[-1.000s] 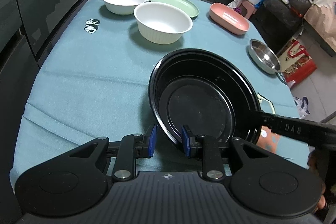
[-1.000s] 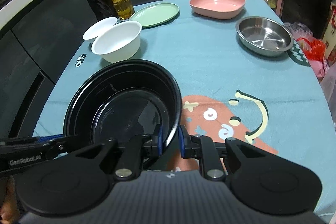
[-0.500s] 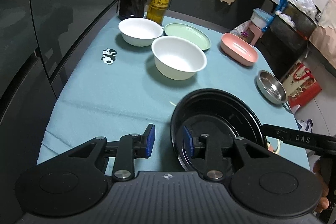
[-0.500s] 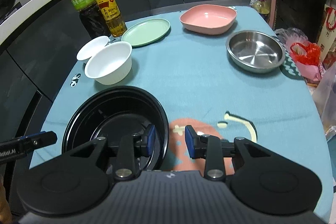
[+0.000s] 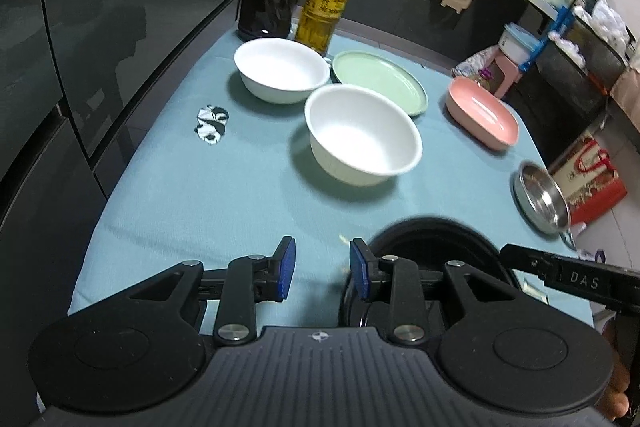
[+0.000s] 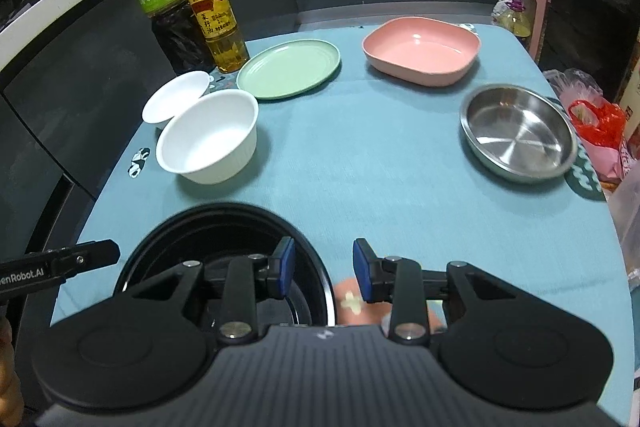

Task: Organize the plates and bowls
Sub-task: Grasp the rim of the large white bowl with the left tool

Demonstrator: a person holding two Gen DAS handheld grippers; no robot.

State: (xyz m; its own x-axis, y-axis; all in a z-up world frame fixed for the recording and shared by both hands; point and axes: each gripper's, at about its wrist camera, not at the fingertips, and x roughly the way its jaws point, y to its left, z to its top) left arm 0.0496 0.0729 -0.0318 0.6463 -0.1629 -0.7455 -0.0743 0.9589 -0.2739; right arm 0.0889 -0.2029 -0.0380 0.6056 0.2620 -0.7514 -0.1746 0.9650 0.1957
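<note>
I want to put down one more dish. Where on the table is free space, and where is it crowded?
Free: the cloth between the white bowl, steel bowl and black bowl; also left of the white bowl, by the panda print. Crowded: the far corner with the bottles, smaller white bowl and green plate.

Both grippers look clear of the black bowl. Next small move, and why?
Probably send the left gripper to the nearer white bowl: both grippers are open and empty, the right gripper too. The black bowl sits on the cloth, and the white bowl stands unstacked straight ahead.
</note>
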